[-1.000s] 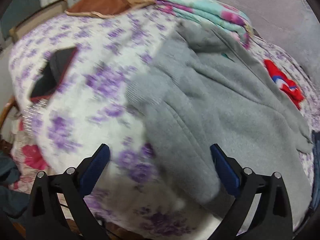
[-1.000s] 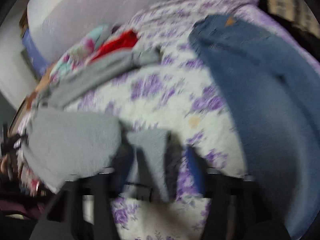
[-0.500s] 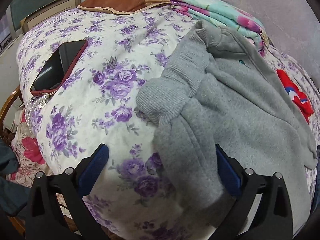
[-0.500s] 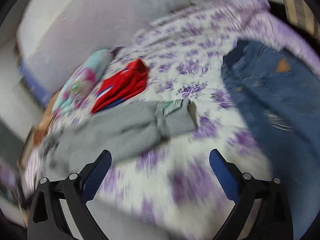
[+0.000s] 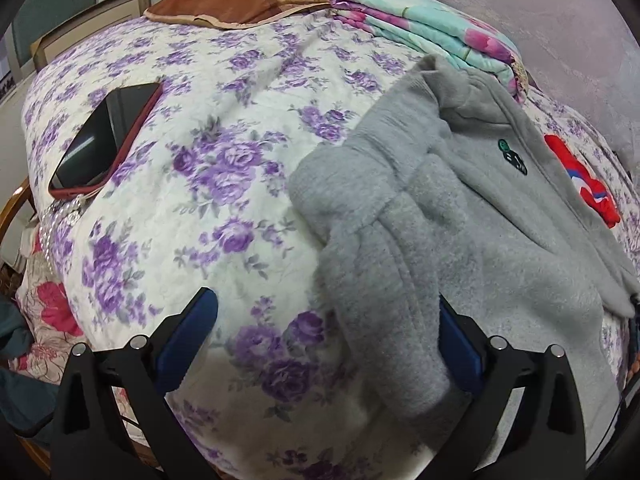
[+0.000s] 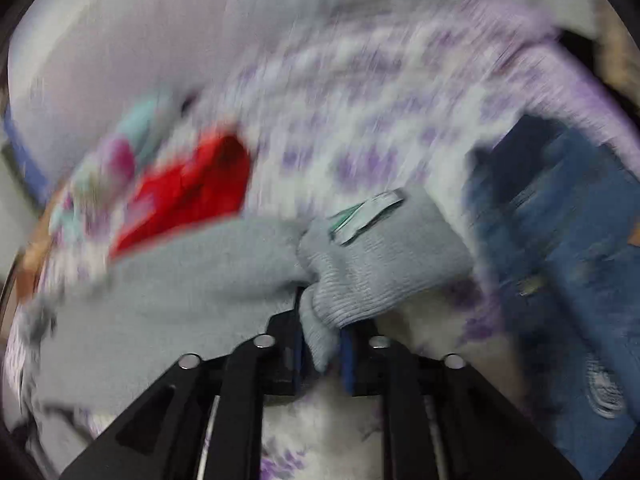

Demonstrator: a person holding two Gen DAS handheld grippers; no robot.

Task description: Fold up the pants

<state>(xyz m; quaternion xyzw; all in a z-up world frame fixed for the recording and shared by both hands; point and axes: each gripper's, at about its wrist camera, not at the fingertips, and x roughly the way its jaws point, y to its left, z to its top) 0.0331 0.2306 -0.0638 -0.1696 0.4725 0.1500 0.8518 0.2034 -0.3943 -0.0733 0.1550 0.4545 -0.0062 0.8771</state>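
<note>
Grey fleece pants (image 5: pixel 460 240) lie crumpled on the purple-flowered bedspread (image 5: pixel 240 128). My left gripper (image 5: pixel 326 340) hangs open just above them, and a rolled edge of the grey cloth lies against its right pad (image 5: pixel 460 344). The left pad is over bare bedspread. In the blurred right wrist view, my right gripper (image 6: pixel 322 344) is closing. A fold of the pants' ribbed end (image 6: pixel 380 272) is pinched between its blue pads. A white label (image 6: pixel 368 210) shows on that end, and the rest of the grey pants (image 6: pixel 180 280) trail off to the left.
A phone in a red case (image 5: pixel 104 140) lies at the bed's left side. A folded flowered blanket (image 5: pixel 420 28) and a brown cushion (image 5: pixel 240 0) sit at the back. A red garment (image 5: pixel 580 176) lies right of the pants, and blue jeans (image 6: pixel 560 260) beyond them.
The right gripper swept fast across the bed with its jaws wide, and now they are nearly together on the ribbed grey end. The left gripper has stayed open over the pants.
</note>
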